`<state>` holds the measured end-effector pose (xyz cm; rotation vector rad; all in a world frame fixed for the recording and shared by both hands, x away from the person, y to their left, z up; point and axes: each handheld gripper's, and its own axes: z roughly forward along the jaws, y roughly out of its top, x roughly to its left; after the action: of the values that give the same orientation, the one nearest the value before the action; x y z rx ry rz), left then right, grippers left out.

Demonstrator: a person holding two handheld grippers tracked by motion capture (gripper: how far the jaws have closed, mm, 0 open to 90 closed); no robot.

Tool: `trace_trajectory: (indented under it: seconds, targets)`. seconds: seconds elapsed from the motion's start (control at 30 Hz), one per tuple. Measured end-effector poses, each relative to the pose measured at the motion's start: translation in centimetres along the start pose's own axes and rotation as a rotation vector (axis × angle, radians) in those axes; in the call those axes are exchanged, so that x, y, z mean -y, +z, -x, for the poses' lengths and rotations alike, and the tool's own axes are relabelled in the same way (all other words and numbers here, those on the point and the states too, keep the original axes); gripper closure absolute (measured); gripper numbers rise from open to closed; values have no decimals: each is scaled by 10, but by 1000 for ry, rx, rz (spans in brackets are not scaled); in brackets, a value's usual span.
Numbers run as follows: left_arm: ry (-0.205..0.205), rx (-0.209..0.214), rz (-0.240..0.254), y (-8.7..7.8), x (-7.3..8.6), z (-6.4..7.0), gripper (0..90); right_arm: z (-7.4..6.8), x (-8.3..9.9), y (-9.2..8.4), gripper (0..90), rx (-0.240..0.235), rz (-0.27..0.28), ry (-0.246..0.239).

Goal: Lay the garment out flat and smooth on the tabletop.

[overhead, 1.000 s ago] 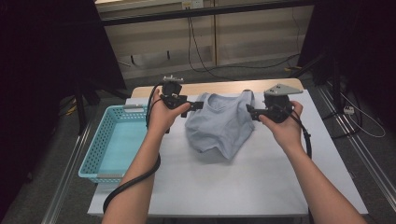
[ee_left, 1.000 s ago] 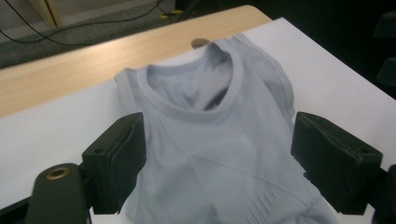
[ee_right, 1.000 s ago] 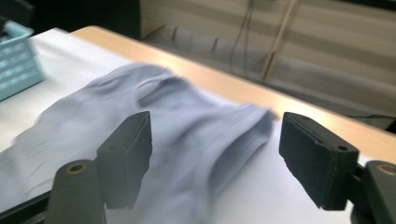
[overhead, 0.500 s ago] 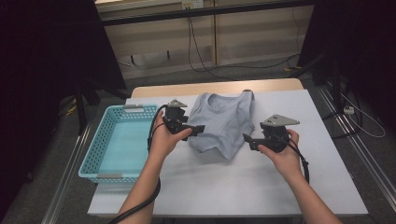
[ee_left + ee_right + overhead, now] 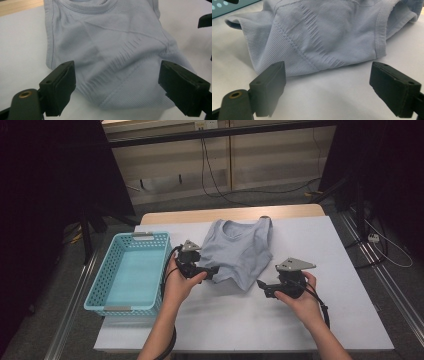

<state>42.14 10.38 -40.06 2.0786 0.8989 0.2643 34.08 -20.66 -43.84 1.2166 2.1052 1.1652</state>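
There's a light blue plastic basket (image 5: 129, 272) with a lattice wall sitting on the left side of the table (image 5: 320, 270), nothing in it. The table has a white top with a wood strip along the far edge. Behind it, black cables (image 5: 220, 180) trail across the floor (image 5: 280, 200).

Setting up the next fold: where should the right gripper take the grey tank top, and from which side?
Take the tank top at its near bottom hem corner, coming in low from the person's right. There the ribbed edge lifts off the white table cover, so the right gripper, jaws open, can slip one jaw under.
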Motion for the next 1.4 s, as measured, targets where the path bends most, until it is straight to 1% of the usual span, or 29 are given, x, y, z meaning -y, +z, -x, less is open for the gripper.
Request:
trace_trajectory:
  seconds: [0.07,0.1,0.13,0.17,0.2,0.27,0.3,0.33,0.37,0.43,0.47,0.57,0.6,0.67,0.7,0.73,0.77,0.83,0.9,1.0,1.03,1.07,1.13,1.2,1.23,1.3,1.33,1.37,1.4]
  targets:
    - [3,16,-13,1,2,0,150,0,2,1,137,1,-3,6]
    - [-11,12,-1,1,3,0,150,-1,2,1,137,2,-2,11]
    - [2,20,-5,1,5,-1,151,-2,2,1,138,7,-3,13]
    - [-14,29,3,2,7,-1,155,-3,3,1,138,10,-3,3]
    - [-28,29,-4,2,9,-1,161,-5,3,0,138,5,-4,2]
    - [-23,20,-8,2,11,-1,154,-8,3,0,138,-11,-5,3]
    - [-28,18,-11,1,11,-1,156,-10,4,0,137,-11,-6,-11]
    - [-23,9,-9,1,12,-1,154,-12,4,0,137,-12,-7,-15]
    - [-30,13,-7,1,13,0,153,-13,4,2,136,-22,-6,-17]
    - [-17,12,-15,1,15,1,153,-17,3,4,125,-28,-12,-34]
    - [-33,16,-14,1,16,2,153,-20,3,5,124,-29,-18,-51]
    - [-36,12,-10,0,20,1,153,-27,3,6,123,-39,-29,-81]
    - [-37,8,-11,-2,20,1,153,-29,3,5,123,-35,-29,-90]
    - [-31,7,-9,-5,21,1,152,-32,3,3,124,-40,-16,-85]
    - [-33,-2,-6,-6,21,1,152,-33,2,2,124,-47,-10,-85]
    - [-29,-8,-3,-7,21,1,151,-35,2,1,124,-51,-8,-91]
    - [-37,-9,1,-8,21,1,151,-37,2,1,123,-49,-5,-98]
    - [-46,-6,2,-9,22,1,150,-40,2,2,123,-58,-6,-92]
    - [-40,-2,2,-8,22,3,151,-43,2,5,123,-65,-7,-82]
    - [-50,4,9,-7,23,4,151,-47,2,9,124,-41,-12,-94]
    - [-45,-3,10,-7,23,4,151,-48,3,10,124,-42,-9,-94]
    - [-42,-1,4,-7,23,5,151,-49,3,11,127,-46,-11,-96]
    - [-37,4,1,-7,23,4,152,-50,3,13,140,-40,-15,-106]
    - [-25,-2,-5,-8,22,3,152,-50,4,17,161,-39,-24,-102]
    - [-30,3,-3,-9,22,3,152,-50,4,18,177,-34,-35,-100]
    - [-25,0,-3,-9,22,1,151,-51,4,20,220,-25,-46,-119]
    - [-25,1,-3,-9,22,1,150,-51,3,21,256,-19,-43,-127]
    - [-38,6,1,-8,22,1,149,-50,2,20,287,-11,-36,-125]
    - [-27,4,-5,-8,23,1,149,-49,2,20,297,-9,-31,-121]
